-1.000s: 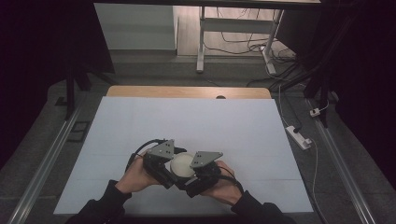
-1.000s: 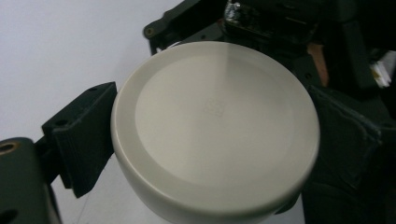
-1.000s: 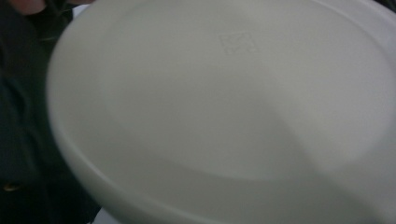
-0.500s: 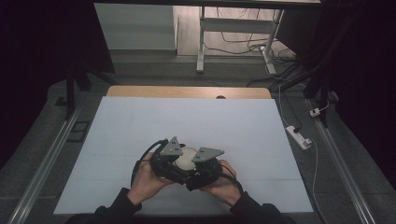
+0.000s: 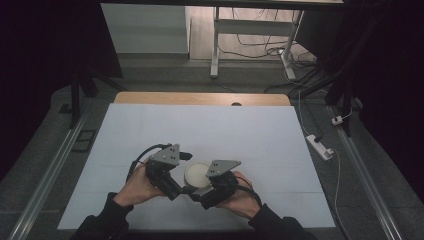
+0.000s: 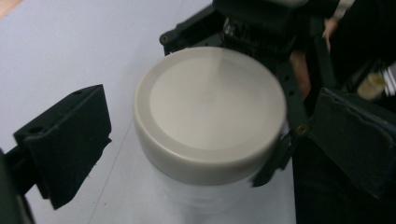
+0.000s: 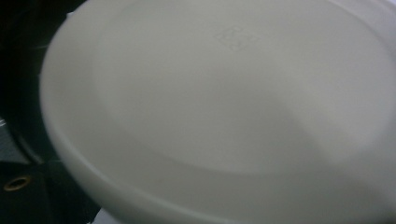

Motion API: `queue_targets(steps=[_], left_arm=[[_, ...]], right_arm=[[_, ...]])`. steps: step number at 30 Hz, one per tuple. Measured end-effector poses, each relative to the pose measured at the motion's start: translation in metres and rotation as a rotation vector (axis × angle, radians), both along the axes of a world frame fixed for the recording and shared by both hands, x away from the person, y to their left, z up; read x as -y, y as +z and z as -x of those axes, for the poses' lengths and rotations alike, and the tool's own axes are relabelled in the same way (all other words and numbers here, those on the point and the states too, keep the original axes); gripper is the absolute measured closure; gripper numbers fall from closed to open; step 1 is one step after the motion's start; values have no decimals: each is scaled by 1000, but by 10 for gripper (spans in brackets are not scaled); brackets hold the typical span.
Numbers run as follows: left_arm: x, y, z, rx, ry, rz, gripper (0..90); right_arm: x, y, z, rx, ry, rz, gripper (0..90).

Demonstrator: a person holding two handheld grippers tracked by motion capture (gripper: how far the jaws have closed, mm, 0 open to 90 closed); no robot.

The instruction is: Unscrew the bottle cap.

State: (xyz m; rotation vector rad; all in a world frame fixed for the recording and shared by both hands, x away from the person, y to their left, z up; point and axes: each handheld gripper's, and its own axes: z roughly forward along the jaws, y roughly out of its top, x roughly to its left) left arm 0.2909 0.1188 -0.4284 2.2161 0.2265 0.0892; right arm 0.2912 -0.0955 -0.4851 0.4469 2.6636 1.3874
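A white jar (image 5: 198, 174) with a beige lid (image 6: 210, 107) stands near the front of the white table (image 5: 210, 125), between my two grippers. My left gripper (image 5: 181, 175) is open. In the left gripper view its two black jaws stand wide on either side of the jar (image 6: 201, 196) without touching it. My right gripper (image 5: 205, 186) comes in from the opposite side. Its thin black fingers (image 6: 286, 112) hug the jar just under the lid. In the right gripper view the lid (image 7: 224, 107) sits very close and blurred.
The table's wooden far edge (image 5: 200, 98) lies well beyond the hands. A power strip (image 5: 320, 146) and cables lie on the floor to the right. A metal rail (image 5: 50, 170) runs along the left of the table.
Both hands have shifted a little on the table around the jar. The grippers stand slightly farther apart and more of the lid shows between them.
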Motion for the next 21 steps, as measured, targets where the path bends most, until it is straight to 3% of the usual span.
queue_targets(steps=[4, 9, 16, 21], left_arm=[[5, -7, 0, -7, -87, -15, 15], [9, -13, 1, 13, -99, -16, 77], [17, -12, 1, 4, 44, -18, 80], [28, -10, 5, -6, 207, -28, 80]], right_arm=[[-4, 0, 6, 8, 63, 5, 64], [-6, 1, 10, 21, 86, 5, 64], [-3, 2, 5, 44, 7, 14, 64], [-2, 1, 2, 62, -74, 22, 64]])
